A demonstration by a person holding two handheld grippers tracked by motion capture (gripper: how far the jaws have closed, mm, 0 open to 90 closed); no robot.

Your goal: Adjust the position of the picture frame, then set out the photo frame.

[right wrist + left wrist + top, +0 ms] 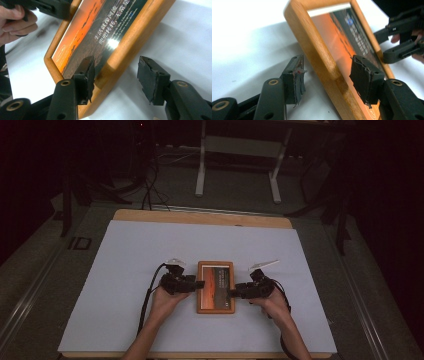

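Your wooden picture frame lies flat on the white sheet that covers the table, near its front middle, between your two hands. Your left gripper reaches in over the frame's left rail; its jaws stand apart, one on each side of that rail, pads clear of the wood. Your right gripper straddles the right rail the same way, jaws apart, not pressing. The print shows an orange sunset with white lettering
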